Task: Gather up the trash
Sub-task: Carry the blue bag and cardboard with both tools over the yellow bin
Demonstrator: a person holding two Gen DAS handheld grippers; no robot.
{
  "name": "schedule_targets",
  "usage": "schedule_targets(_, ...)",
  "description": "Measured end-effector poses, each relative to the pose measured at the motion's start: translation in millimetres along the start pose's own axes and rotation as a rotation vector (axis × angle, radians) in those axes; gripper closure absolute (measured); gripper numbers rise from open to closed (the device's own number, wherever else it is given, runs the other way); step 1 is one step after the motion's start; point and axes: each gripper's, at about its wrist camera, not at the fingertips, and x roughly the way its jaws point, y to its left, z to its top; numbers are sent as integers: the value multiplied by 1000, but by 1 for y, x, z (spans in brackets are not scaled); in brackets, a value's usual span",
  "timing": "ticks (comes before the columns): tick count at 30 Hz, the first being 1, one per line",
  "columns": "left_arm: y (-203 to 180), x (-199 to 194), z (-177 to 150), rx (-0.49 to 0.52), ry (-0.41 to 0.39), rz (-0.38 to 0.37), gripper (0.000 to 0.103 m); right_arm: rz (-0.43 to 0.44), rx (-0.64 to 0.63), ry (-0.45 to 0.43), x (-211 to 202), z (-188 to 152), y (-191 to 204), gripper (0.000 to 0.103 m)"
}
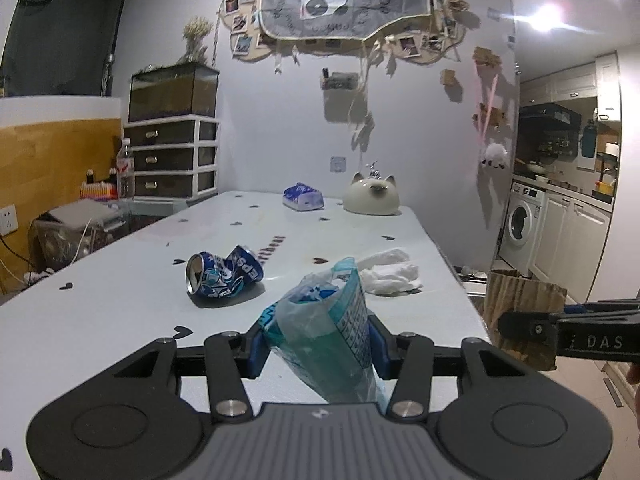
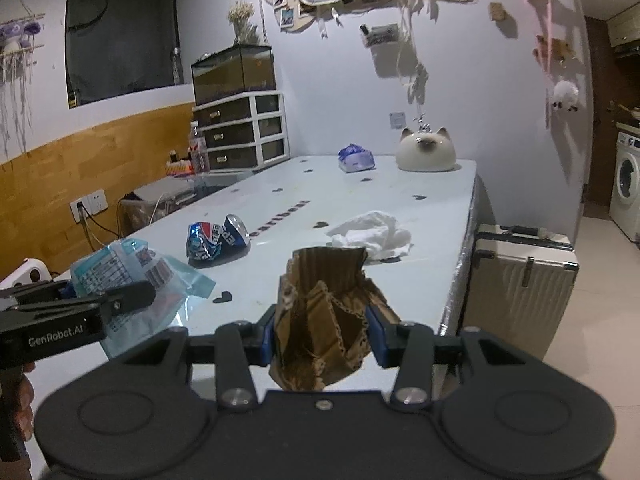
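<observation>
Plastic wrapper [image 1: 320,332] gripped, cardboard scrap [image 2: 324,320] gripped

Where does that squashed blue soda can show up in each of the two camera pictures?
Left wrist view: crushed can lies on the table, left of centre.
Right wrist view: the can lies left of centre, mid-table.
Shared landmark: the cat-shaped ornament at the table's far end.

On the table [image 2: 440,200], the crushed can [image 2: 216,240] lies left of the crumpled tissue [image 2: 376,234].
</observation>
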Motion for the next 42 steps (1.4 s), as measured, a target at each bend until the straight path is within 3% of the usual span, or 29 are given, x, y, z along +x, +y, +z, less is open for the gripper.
schedule_targets(9, -34, -33, -8, 8, -22, -37, 53, -59, 6, -41, -54, -16, -15, 57)
schedule_targets(23, -122, -57, -26, 59, -33, -170, 53, -200, 41, -78, -134, -48, -73, 57)
schedule_targets(33, -191, -59, -39, 116, -27, -298, 53, -311, 101, -94, -177, -77, -125, 57)
schedule_targets(42, -257, -32, -68, 162, 41, -414, 53, -398, 193, -75, -193, -114, -180, 57)
